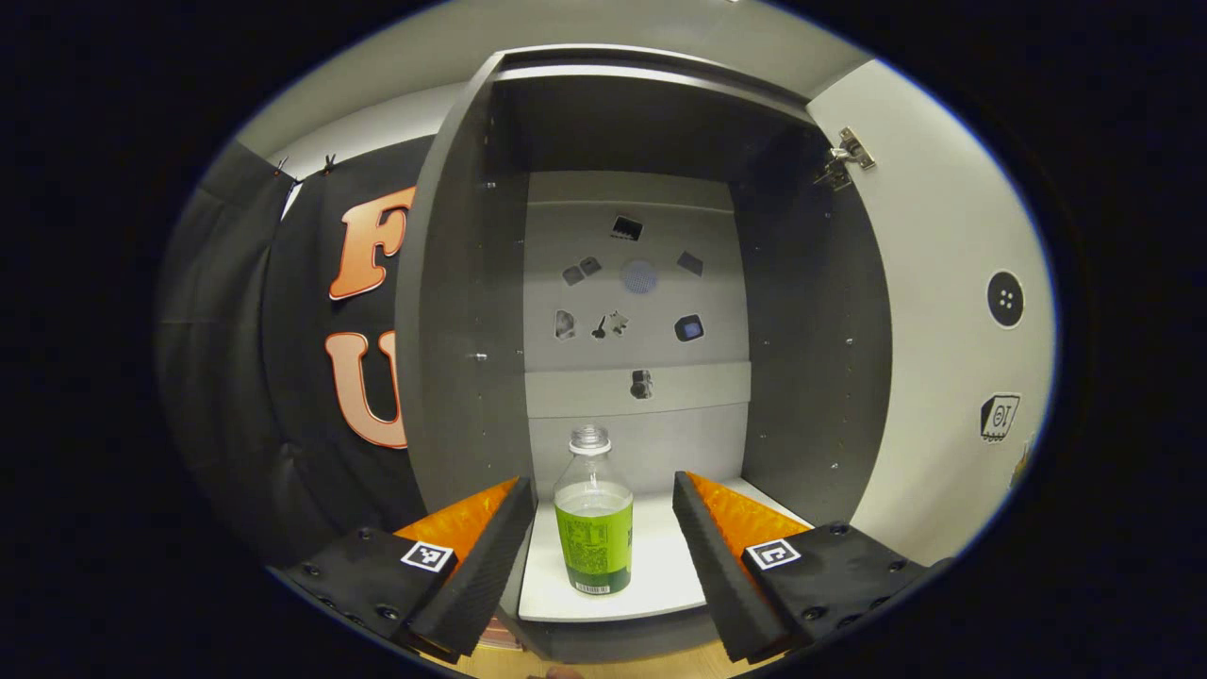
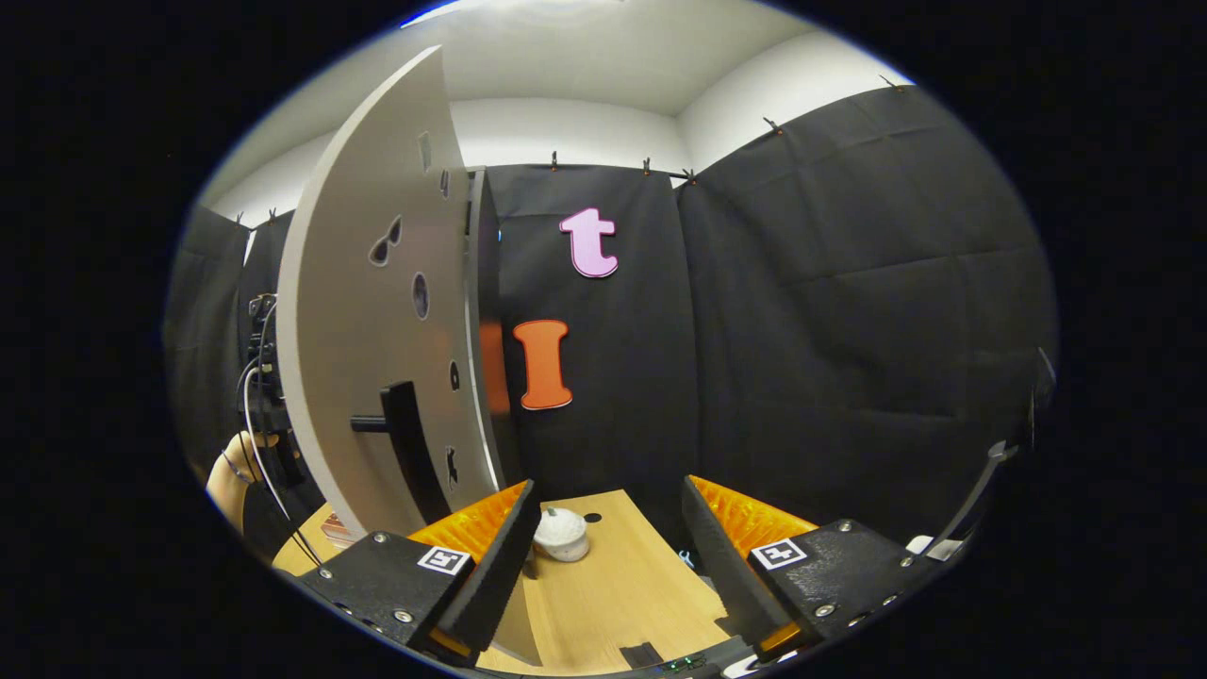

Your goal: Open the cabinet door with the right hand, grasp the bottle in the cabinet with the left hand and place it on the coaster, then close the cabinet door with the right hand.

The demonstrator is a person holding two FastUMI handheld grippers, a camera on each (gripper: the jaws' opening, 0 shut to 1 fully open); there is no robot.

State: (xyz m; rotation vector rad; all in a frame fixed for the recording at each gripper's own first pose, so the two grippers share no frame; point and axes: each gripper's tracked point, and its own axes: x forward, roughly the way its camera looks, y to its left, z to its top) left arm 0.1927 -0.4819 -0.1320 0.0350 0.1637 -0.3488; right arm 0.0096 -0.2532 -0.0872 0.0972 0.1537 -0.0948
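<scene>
Ahead of the left tongs (image 1: 596, 538) stands the open cabinet (image 1: 660, 283), its door (image 1: 943, 311) swung wide to their right on its hinge (image 1: 849, 156), so the opening step looks done. On the pale bottom shelf (image 1: 660, 575), between the spread fingers but farther in and touched by neither, the bottle (image 1: 594, 528) stands upright, capless as far as I can tell, with a green label around its lower half. These tongs are wide open and squarely aimed, so the grasp is the step in hand. To do it well, I judge they should travel straight in, level, until both fingers flank the labelled body below the shoulder, then close evenly; a low, centred grip keeps an open bottle from tipping or spilling, and the lift-out must clear the cabinet's side walls. Left of the right tongs (image 2: 603, 542), also open and holding nothing, the door's outer face (image 2: 377, 311) curves up with its dark handle (image 2: 405, 443), ready for closing later. Just beyond those fingers, on the wooden bench (image 2: 622, 585), sits a small white round object (image 2: 561, 536); whether that is the coaster I cannot tell.
</scene>
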